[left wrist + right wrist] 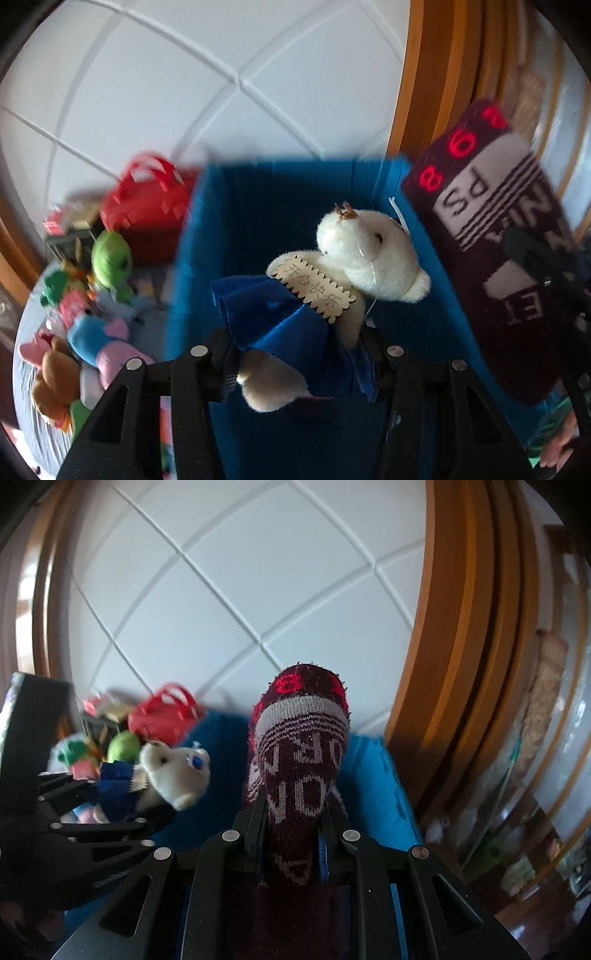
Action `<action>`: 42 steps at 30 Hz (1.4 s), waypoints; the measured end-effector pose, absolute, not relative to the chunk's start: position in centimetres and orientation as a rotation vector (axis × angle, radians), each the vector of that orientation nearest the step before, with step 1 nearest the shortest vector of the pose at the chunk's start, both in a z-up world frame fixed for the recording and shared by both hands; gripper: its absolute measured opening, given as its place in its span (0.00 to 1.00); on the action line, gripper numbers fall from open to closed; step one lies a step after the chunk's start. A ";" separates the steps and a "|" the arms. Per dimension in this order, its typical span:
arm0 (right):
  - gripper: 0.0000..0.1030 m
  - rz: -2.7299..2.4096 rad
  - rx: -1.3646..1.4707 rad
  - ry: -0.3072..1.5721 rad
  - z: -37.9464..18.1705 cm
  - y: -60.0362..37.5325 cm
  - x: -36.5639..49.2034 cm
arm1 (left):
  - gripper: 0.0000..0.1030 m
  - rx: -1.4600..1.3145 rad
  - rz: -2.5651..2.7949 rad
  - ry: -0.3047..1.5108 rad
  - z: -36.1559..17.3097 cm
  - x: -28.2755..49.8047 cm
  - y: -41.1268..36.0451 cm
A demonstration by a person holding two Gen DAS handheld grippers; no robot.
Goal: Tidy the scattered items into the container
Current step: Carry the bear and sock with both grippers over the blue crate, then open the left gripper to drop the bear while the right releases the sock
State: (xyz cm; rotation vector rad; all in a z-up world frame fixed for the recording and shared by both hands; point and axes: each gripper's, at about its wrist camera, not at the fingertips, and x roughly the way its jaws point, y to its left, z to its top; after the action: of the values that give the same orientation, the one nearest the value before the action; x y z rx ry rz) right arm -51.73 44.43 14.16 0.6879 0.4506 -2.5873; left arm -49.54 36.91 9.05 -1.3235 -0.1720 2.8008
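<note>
The plush white bear (354, 258), wearing a shiny blue skirt, is sitting clamped at its lower body between the left gripper's (299, 354) fingers, head pointing up and away over the blue fabric bin (236, 229). The knitted maroon sock (299, 760), long axis pointing forward, is being pinched by the right gripper's (295, 834) fingers above the same bin.

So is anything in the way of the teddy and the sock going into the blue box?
Nothing visible blocks them. The left hand-held gripper holds the teddy above the open blue box, whose visible inside looks bare. The right hand-held gripper holds the sock over it too.
</note>
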 end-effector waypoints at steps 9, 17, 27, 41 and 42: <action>0.19 -2.426 1.151 0.542 3.2 45.2 -63.3 | 0.49 -1.872 2.557 0.041 -3.4 -57.1 43.0; 0.19 -2.309 1.453 0.592 -4.1 46.6 -66.8 | 0.56 -1.934 2.428 0.076 -7.1 -56.5 45.1; 0.28 -2.308 1.498 0.627 -4.9 46.9 -66.9 | 0.64 -1.948 2.454 0.158 -7.6 -57.3 44.7; 0.82 -2.318 1.457 0.626 -4.0 46.7 -67.1 | 0.64 -1.985 2.480 0.072 -7.1 -57.2 43.2; 0.83 -2.321 1.448 0.627 -3.9 46.6 -67.0 | 0.64 -1.988 2.482 0.065 -7.0 -57.2 43.1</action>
State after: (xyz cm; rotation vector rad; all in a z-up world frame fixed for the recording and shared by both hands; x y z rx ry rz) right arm -67.04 46.58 -3.89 1.4484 0.6272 -2.3207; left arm -57.22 43.08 -6.97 -1.9875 0.0649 2.4819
